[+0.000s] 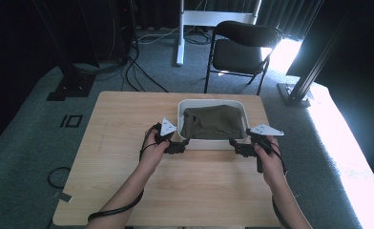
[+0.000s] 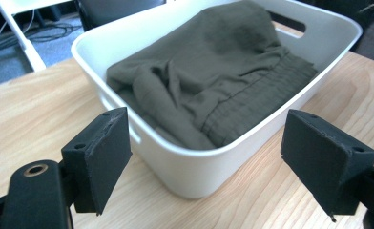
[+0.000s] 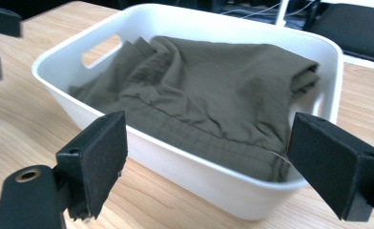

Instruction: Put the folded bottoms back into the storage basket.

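Observation:
A white plastic bin (image 1: 212, 143) stands on the wooden table (image 1: 128, 119), right of centre. A folded dark olive garment (image 1: 212, 121) lies inside it, with an elastic waistband toward the near wall (image 2: 252, 102). My left gripper (image 1: 184, 142) is open at the bin's near left corner (image 2: 190, 176), jaws spread wide on either side of it. At the near right corner (image 3: 252, 191), my right gripper (image 1: 233, 142) is open too, jaws apart with the bin wall ahead of them. Neither touches the garment (image 3: 213, 90).
A black folding chair (image 1: 242, 47) stands beyond the table's far edge. White desk legs (image 1: 180, 33) and cables lie on the grey carpet behind. A black frame post (image 1: 314, 67) rises at the right. Bare tabletop spreads left of the bin and in front of it.

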A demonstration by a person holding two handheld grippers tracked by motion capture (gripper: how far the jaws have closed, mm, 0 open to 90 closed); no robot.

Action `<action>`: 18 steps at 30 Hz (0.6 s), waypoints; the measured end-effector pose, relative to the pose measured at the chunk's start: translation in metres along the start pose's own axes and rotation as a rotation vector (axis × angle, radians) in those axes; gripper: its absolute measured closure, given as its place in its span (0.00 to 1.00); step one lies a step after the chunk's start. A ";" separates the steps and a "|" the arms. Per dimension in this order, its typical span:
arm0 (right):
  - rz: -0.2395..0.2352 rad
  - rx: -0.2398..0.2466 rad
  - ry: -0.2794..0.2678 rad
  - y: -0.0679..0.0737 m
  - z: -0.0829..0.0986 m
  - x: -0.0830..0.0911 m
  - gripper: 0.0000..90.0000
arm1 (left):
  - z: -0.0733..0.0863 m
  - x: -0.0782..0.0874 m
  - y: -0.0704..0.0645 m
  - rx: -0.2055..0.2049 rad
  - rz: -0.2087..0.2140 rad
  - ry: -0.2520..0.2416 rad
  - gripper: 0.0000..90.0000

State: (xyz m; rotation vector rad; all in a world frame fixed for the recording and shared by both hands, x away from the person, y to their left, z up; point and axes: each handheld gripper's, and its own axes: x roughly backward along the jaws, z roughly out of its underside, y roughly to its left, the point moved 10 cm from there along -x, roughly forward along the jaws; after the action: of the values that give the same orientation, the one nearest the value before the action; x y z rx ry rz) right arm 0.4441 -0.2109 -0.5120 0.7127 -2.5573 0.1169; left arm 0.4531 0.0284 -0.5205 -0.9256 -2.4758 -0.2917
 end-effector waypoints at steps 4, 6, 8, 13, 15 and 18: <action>0.026 -0.014 0.016 -0.006 0.021 0.003 0.15 | 0.016 0.004 0.010 0.015 -0.020 0.018 0.21; 0.028 -0.013 0.020 -0.007 0.024 0.004 0.15 | 0.019 0.005 0.012 0.015 -0.022 0.020 0.21; 0.030 -0.015 0.030 -0.010 0.034 0.006 0.15 | 0.028 0.006 0.016 0.016 -0.033 0.030 0.21; 0.033 -0.022 0.066 -0.012 0.053 0.008 0.15 | 0.045 0.006 0.019 0.022 -0.042 0.061 0.21; 0.035 -0.027 0.076 -0.012 0.060 0.009 0.15 | 0.051 0.007 0.021 0.025 -0.046 0.067 0.21; 0.034 -0.034 0.086 -0.012 0.067 0.010 0.15 | 0.057 0.009 0.024 0.030 -0.055 0.073 0.21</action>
State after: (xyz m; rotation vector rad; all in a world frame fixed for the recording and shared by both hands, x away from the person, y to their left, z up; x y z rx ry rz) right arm 0.4142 -0.2397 -0.5670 0.6375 -2.4836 0.1121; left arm 0.4425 0.0711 -0.5643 -0.8216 -2.4348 -0.3004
